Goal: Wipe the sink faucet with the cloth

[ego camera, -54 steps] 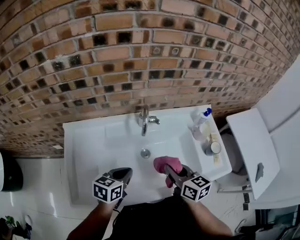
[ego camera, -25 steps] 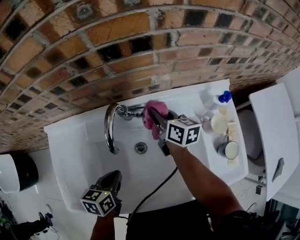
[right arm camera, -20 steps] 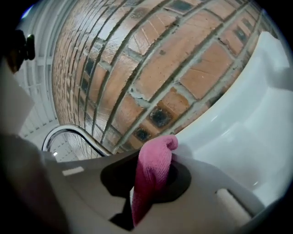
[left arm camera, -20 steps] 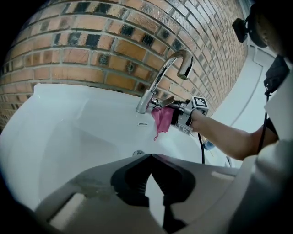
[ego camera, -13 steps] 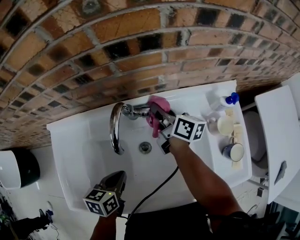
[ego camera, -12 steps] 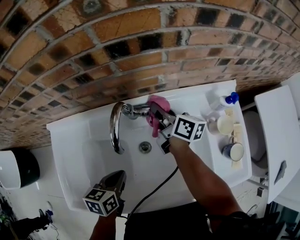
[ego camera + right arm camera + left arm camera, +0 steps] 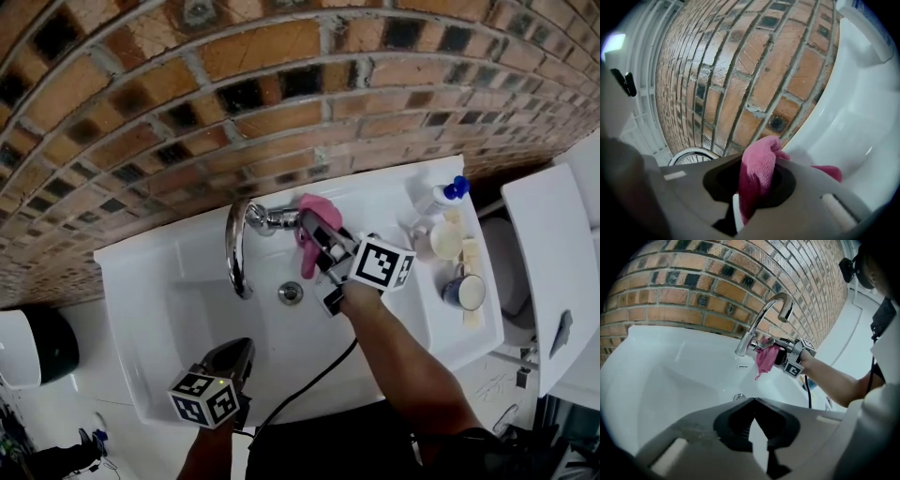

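Clamping the pink cloth [image 7: 758,176] tight in the right gripper [image 7: 307,223], jaws closed on a thick fold of it. Bunching the fabric up past the jaw tips and letting a loose tail hang below them toward the basin. Pressing that bunch against the base of the faucet [image 7: 236,246], right ahead of the jaws and hard by the brick wall [image 7: 281,84]. Leaving the curved spout off to the left of the jaws, arching out over the white sink [image 7: 159,291]. Leaving the drain [image 7: 291,292] below the hanging tail, a touch to its left, apart from it.

Off to the right of the right jaws, well apart on the sink's ledge: a spray bottle [image 7: 439,195] with a blue top, then a blue cup [image 7: 462,291] nearer the front edge. Trailing back under the forearm, a black cable [image 7: 305,389].

Over to the left gripper [image 7: 240,352]: jaws pressed together at the tips, gripping nothing, held low at the sink's near rim. Looking along those jaws, straight ahead and well apart: faucet, cloth and right gripper, marker cube showing.
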Available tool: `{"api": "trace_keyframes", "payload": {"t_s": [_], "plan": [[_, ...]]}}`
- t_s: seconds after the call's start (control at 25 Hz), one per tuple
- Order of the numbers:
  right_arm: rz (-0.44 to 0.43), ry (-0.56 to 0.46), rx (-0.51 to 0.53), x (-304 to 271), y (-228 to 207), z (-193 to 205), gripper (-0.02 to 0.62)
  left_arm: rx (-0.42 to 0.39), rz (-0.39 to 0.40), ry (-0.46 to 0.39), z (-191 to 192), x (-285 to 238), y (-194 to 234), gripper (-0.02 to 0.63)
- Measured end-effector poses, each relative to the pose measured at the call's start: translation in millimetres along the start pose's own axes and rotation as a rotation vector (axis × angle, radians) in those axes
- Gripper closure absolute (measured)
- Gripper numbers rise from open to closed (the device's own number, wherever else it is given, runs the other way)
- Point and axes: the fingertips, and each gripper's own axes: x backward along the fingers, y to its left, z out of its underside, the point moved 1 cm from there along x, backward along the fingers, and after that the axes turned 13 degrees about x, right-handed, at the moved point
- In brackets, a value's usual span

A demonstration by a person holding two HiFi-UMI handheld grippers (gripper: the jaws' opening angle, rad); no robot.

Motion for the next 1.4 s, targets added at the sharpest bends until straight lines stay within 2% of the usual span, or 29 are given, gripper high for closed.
{"api": "trace_keyframes", "payload": {"t_s": [0.24,0.4,0.64,0.84,1.12,1.4], "plan": [[-0.031,-0.046,-0.018,11.7,18.5,0.1,0.549,-0.021,0.026,0.006,4.1,5.1,-0.2,0.601],[-0.024,-0.064,0.022,19.4,27.8,-0.7,0.549,-0.038,0.042,0.008,6.5,10.3,0.2,0.601],[-0.043,-0.046,0.263,31.8,61.4,-4.0,0.549,-0.061,0.059,0.030,12.3,17.4,6.2,0.601],[-0.054,0.014,0.341,39.3,78.1,24.9,0.548,-0.078,0.076,0.044,15.5,18.6,11.4,0.601],[-0.003,0.078,0.232,15.8,52.1,70.2,0.548,-0.069,0.077,0.041,22.0,30.5,17.5,0.601],[0.085,0.089,0.115,-23.0,11.6,83.1,0.548,-0.011,0.022,0.015,26.9,48.2,38.4,0.601]]}}
